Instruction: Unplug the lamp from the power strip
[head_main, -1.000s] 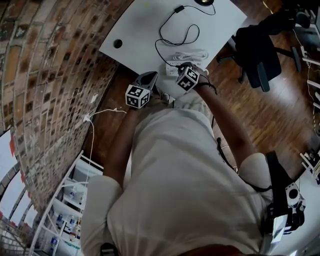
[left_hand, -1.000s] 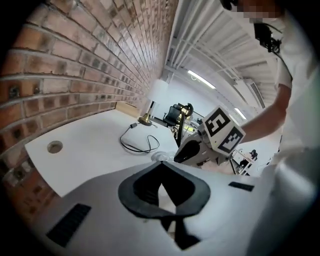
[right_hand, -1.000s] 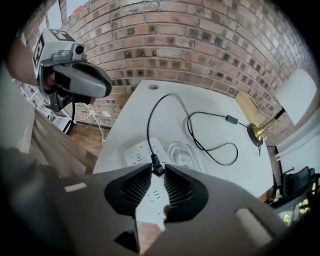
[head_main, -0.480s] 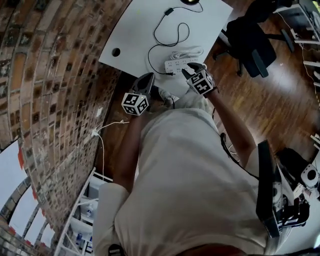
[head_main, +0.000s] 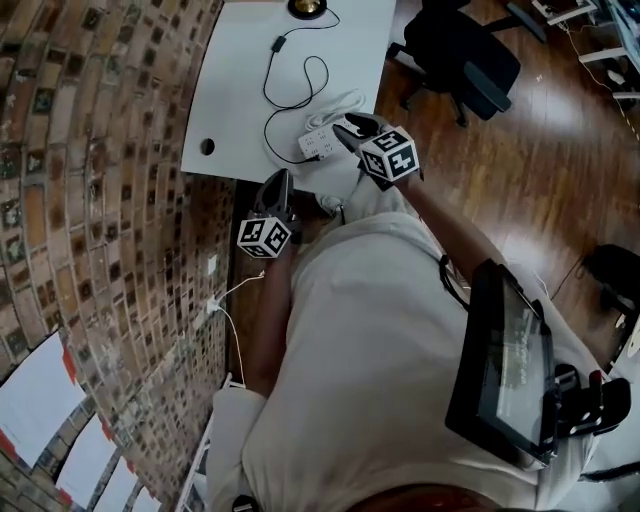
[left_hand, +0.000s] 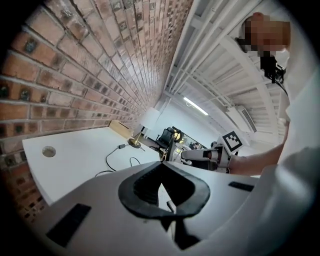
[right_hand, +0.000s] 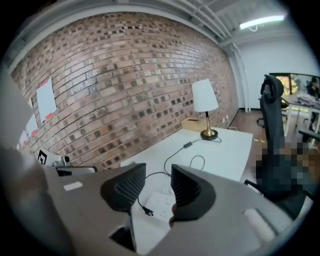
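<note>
- Far left of the power strip (right_hand: 162, 203), a brick wall (head_main: 90, 200) can be seen running along the white table (head_main: 240, 80).
- Left of the strip, near the table's near edge, the left gripper (left_hand: 160, 165) is held clenched, pads tip to tip, nothing pinched in it.
- The lamp's plug (right_hand: 146, 210) is left lying loose on the table just left of the strip, out of the sockets.
- Above the strip the right gripper (right_hand: 158, 172) is held released. Its jaws have just been opened wide, with nothing caught between them.
- The lamp (right_hand: 205, 100) is stood at the table's far end beyond the strip, and an office chair (head_main: 460, 50) is parked off to the right.
</note>
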